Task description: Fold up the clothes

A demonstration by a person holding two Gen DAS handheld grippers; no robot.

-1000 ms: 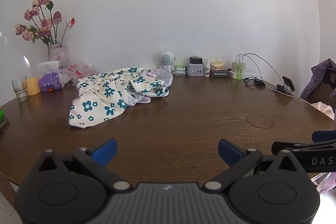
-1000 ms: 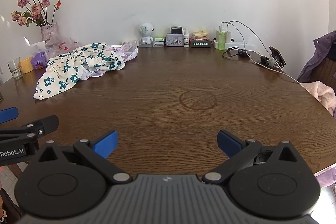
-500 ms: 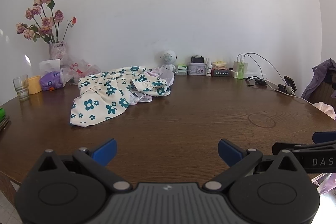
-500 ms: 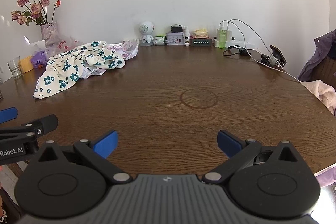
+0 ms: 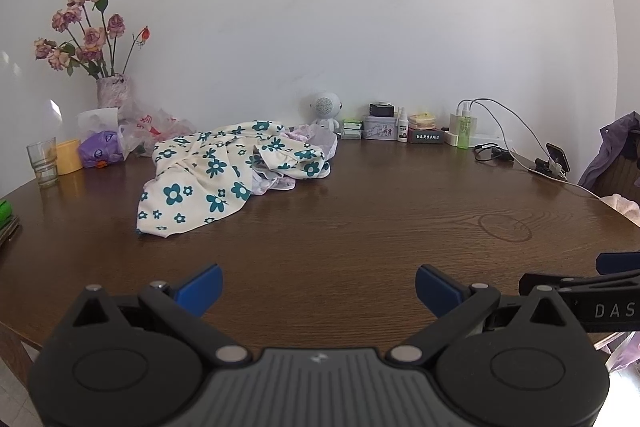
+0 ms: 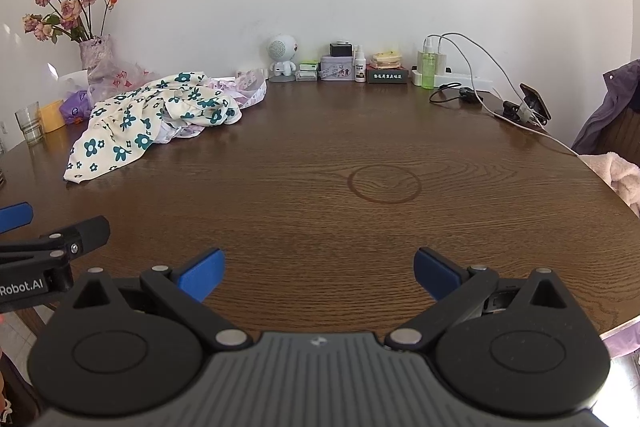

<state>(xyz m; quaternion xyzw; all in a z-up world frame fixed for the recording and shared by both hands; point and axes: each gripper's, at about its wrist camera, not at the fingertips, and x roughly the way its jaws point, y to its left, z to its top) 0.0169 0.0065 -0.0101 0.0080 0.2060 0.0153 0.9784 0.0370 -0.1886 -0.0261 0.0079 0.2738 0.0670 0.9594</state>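
A cream garment with teal flowers lies crumpled on the dark wooden table, far left of centre, with a pale lilac cloth bunched behind it. The same garment shows at the left in the right wrist view. My left gripper hovers over the near table edge, open and empty, well short of the garment. My right gripper is open and empty too, over bare wood near a ring mark. Each gripper's side shows at the edge of the other's view.
A vase of roses, a glass, a yellow cup and bags stand at the back left. A small white robot figure, tins, bottles and a power strip with cables line the wall. A phone clip and chair with clothes are right.
Both grippers have crept slightly forward and the left has dipped a little, so the garment looks a bit lower and nearer. Jaws remain wide apart.
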